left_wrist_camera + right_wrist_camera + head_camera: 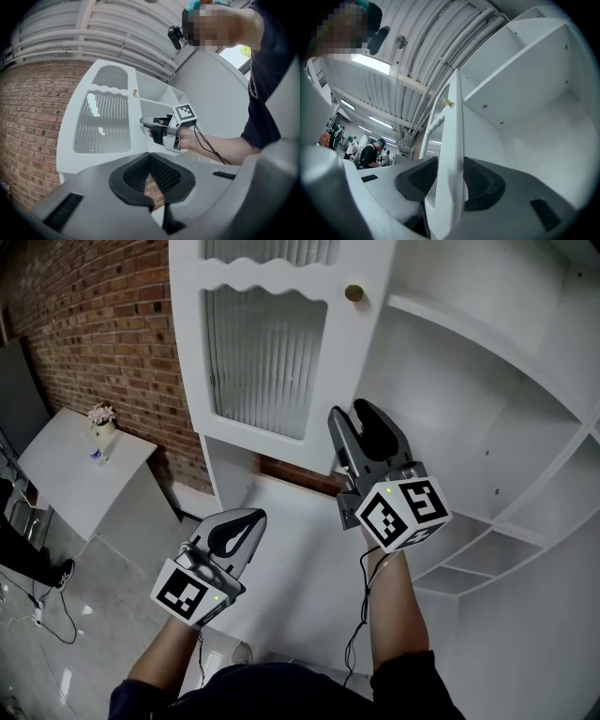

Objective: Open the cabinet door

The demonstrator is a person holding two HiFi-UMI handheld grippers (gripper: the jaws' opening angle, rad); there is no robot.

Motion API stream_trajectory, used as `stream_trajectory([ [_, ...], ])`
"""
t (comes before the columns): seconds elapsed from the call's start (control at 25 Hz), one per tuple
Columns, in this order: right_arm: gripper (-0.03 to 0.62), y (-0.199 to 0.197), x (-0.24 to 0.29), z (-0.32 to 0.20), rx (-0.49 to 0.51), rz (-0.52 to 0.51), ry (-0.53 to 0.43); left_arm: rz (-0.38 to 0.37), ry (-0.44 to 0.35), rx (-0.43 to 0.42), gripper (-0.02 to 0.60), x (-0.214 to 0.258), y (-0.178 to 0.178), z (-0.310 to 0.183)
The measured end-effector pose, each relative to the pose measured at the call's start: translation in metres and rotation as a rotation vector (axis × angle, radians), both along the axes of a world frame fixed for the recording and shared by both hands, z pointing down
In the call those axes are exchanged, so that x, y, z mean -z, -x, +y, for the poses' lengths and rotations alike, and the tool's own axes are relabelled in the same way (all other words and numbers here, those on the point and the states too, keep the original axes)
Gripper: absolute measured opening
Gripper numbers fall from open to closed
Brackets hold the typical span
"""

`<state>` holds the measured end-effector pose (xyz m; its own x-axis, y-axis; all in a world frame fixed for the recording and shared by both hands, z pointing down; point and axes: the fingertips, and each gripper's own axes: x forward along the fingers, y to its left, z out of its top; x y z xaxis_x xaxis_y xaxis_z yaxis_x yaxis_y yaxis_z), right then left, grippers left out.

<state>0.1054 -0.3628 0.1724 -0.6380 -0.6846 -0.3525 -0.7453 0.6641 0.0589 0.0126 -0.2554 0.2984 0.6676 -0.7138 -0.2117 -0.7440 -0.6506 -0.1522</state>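
Cabinet door [267,343] seems rigid, light and glass-paned; take its free edge, which the released right gripper [356,418] straddles; left gripper [251,519] clenched, empty.

Red brick wall [103,343] at left. Glossy grey floor [103,643], black cables [58,613] trailing. White table [66,479] beside wall, flower vase [101,424] at its wall-side edge. Ribbed ceiling [417,42], strip lights [379,123].

The head view looks steeply down from above onto the cabinet door [267,362]. The right gripper view faces up along its edge, very near — the left gripper view, farther back, shares that door.
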Motion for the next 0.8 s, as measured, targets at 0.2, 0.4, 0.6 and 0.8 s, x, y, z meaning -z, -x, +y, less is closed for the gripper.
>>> stream_trajectory([
  [0.2, 0.167, 0.000, 0.001, -0.005, -0.021, -0.010, 0.008, -0.008, -0.002, 0.004, 0.006, 0.001, 0.005, 0.002],
  [0.4, 0.166, -0.002, 0.002, -0.008, -0.018, -0.038, 0.034, -0.012, -0.009, -0.003, 0.006, 0.004, 0.006, 0.005],
  [0.6, 0.115, -0.002, 0.003, 0.005, -0.028, -0.044, 0.033, -0.003, -0.010, -0.014, 0.008, 0.006, 0.007, 0.014],
  [0.8, 0.097, 0.020, 0.005, 0.036, -0.021, -0.033, 0.014, 0.014, -0.007, -0.034, 0.007, 0.003, 0.023, 0.026],
])
